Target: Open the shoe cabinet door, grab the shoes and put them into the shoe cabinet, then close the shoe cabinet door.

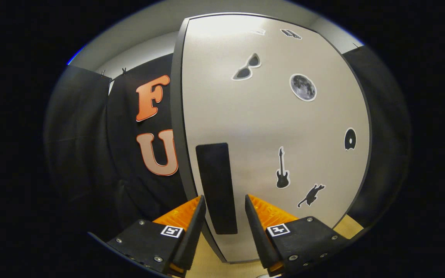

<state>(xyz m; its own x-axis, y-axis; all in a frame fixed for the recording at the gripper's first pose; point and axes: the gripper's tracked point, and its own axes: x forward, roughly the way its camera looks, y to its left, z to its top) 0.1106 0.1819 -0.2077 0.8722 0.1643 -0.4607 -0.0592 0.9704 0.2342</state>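
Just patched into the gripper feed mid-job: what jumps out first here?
The pale shoe cabinet door looms just ahead, closed as far as can be seen, dotted with stickers: sunglasses, a moon, a guitar. Its tall dark handle stands in line with the gap of the open gripper, whose fingers flank it without visibly pressing on it.

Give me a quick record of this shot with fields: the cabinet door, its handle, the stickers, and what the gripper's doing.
cabinet door: pale panel with a dark edge, seems shut
handle: dark upright bar near the door's left edge
stickers: sunglasses, moon, guitar, cat
gripper: open, fingers either side of the handle's lower part, not pressing on it
shoes: not seen
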